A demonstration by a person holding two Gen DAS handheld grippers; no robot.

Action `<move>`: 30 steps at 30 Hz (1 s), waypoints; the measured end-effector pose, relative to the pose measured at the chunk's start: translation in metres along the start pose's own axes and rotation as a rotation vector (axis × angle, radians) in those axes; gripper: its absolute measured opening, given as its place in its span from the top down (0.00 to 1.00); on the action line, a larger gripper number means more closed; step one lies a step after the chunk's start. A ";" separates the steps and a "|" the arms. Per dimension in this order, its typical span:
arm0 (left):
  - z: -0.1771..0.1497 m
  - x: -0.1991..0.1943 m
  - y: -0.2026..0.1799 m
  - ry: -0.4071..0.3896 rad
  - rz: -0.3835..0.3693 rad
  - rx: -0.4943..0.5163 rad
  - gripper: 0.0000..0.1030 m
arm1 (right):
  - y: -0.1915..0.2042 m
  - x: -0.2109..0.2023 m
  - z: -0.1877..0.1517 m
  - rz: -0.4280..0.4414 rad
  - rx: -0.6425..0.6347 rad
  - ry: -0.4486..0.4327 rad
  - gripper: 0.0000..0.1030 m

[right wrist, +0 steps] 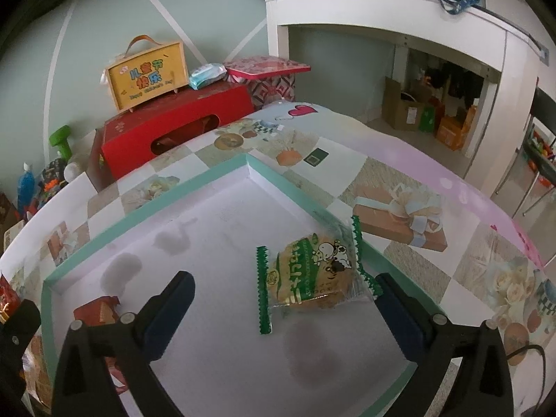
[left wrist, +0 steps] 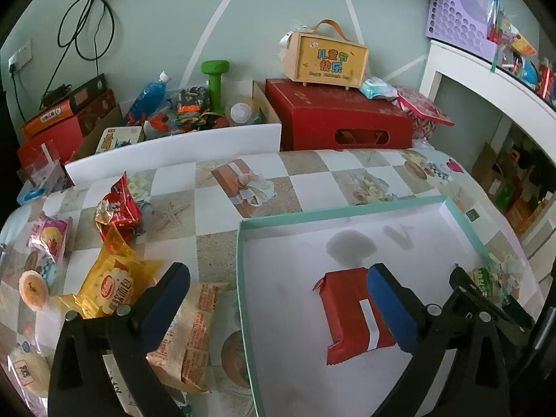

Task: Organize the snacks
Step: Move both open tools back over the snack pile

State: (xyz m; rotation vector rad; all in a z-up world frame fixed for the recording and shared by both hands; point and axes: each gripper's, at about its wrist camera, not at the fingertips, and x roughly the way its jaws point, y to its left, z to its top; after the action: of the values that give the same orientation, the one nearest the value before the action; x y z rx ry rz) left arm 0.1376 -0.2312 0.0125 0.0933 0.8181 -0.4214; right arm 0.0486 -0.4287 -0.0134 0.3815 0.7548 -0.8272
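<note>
A shallow white box with a teal rim [left wrist: 239, 260] [right wrist: 208, 179] lies on the patterned table. A red snack packet [left wrist: 351, 316] [right wrist: 95, 311] lies flat inside it. A green cow-print cookie packet [right wrist: 312, 278] [left wrist: 484, 278] lies inside by the box's right wall. My left gripper [left wrist: 278, 302] is open and empty, straddling the box's left rim, above the red packet. My right gripper [right wrist: 285, 302] is open and empty, just in front of the green packet. Loose snacks lie left of the box: a beige packet [left wrist: 194, 333], a yellow bag [left wrist: 111, 285], a red bag [left wrist: 118, 208].
A pink packet [left wrist: 50, 236] and a round orange snack [left wrist: 33, 288] lie at the table's left edge. Behind the table stand a red carton [left wrist: 333, 118] with a yellow wooden case [left wrist: 325, 57] on it, a bin of clutter [left wrist: 187, 107], and a white shelf [right wrist: 417, 24].
</note>
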 end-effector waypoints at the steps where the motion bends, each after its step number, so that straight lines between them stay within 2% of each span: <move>1: 0.000 0.000 0.001 -0.004 -0.005 -0.004 0.01 | 0.001 -0.001 0.000 0.006 0.001 -0.006 0.00; 14: 0.002 -0.020 0.009 -0.111 0.042 0.026 0.01 | 0.002 -0.017 0.002 0.056 0.017 -0.068 0.00; 23: -0.005 -0.040 0.028 -0.116 0.061 -0.007 0.01 | 0.007 -0.030 -0.001 0.077 -0.008 -0.095 0.00; 28: -0.014 -0.056 0.038 -0.118 0.078 -0.026 0.01 | 0.006 -0.038 -0.006 0.129 0.007 -0.097 0.00; 30: -0.018 -0.063 0.041 -0.121 0.080 -0.027 0.01 | 0.008 -0.041 -0.009 0.119 -0.003 -0.105 0.00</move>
State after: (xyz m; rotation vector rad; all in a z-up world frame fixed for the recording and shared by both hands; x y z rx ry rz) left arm 0.1037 -0.1683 0.0429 0.0749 0.6981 -0.3371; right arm 0.0323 -0.3974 0.0111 0.3736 0.6295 -0.7288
